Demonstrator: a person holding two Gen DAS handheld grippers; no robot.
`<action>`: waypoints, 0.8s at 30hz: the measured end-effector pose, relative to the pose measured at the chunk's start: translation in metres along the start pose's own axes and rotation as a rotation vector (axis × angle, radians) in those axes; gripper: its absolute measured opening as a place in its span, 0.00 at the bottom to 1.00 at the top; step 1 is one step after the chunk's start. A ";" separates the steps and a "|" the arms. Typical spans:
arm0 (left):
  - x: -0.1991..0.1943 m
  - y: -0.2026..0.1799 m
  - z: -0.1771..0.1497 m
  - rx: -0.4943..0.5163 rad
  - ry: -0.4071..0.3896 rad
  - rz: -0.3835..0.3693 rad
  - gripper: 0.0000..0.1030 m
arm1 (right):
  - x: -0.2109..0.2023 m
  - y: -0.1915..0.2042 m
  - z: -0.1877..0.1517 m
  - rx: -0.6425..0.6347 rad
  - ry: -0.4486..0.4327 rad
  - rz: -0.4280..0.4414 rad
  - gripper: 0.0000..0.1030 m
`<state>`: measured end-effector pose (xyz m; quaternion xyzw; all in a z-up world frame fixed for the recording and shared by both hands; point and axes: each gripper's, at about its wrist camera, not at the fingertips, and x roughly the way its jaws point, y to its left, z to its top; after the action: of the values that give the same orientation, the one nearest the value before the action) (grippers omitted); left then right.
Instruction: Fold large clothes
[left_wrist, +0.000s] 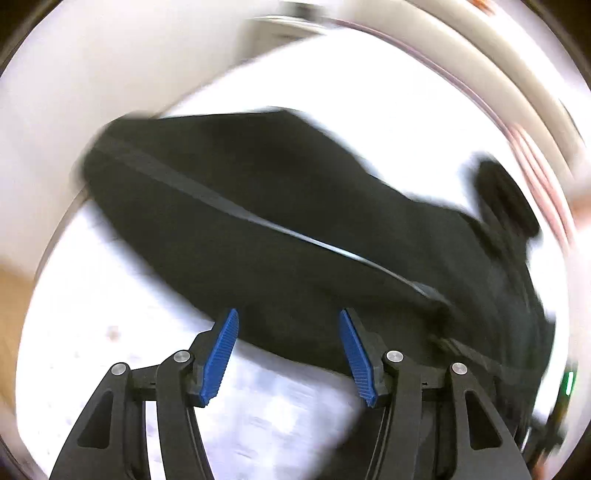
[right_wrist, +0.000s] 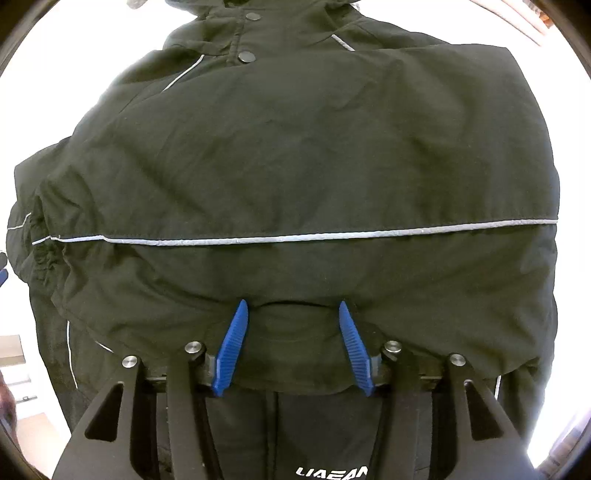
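Right wrist view first, closest in: the right gripper (right_wrist: 290, 310) has its blue ribbed fingers (right_wrist: 232, 349) spread wide, and a rounded fold of the black jacket (right_wrist: 295, 155) bulges up between them. The pads sit on either side of that fold with a gap to the cloth, so nothing is pinched. Below the fingers, white lettering (right_wrist: 331, 471) shows on dark fabric at the bottom edge. Just past the tips, a thin grey reflective stripe (right_wrist: 295, 236) runs straight across the jacket from side to side. Further up, the cloth is puffy and creased, and at the far top two metal snap buttons (right_wrist: 246, 56) sit on a placket, with short reflective piping angling off on both sides. The jacket fills nearly the whole view, lying on a bright white surface (right_wrist: 554, 66) that shows only round the edges.

Over to the left wrist view, and it's heavily smeared. The left gripper (left_wrist: 289, 314) is also wide apart and holds nothing, its blue fingers (left_wrist: 221, 356) hanging over the white table (left_wrist: 129, 314), the tips reaching the jacket's (left_wrist: 258, 206) near edge. Whether they touch the cloth, I can't tell. The jacket lies as a dark slanting mass across the middle of the table, a pale stripe (left_wrist: 295, 232) running diagonally along it. Beyond it, more white tabletop, then a pale blurred wall (left_wrist: 92, 74).
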<state>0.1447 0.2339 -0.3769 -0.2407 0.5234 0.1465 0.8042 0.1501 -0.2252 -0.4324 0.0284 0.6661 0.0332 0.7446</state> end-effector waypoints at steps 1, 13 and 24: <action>0.000 0.027 0.011 -0.073 -0.023 0.017 0.57 | 0.001 0.002 0.001 -0.001 0.000 -0.003 0.54; 0.051 0.127 0.057 -0.368 -0.013 -0.024 0.58 | 0.009 0.022 0.010 0.002 0.006 -0.046 0.56; 0.018 0.077 0.072 -0.104 -0.125 0.058 0.17 | 0.013 0.029 0.006 0.003 -0.013 -0.064 0.57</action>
<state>0.1698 0.3374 -0.3868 -0.2572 0.4708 0.2116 0.8170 0.1576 -0.1955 -0.4425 0.0086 0.6620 0.0081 0.7494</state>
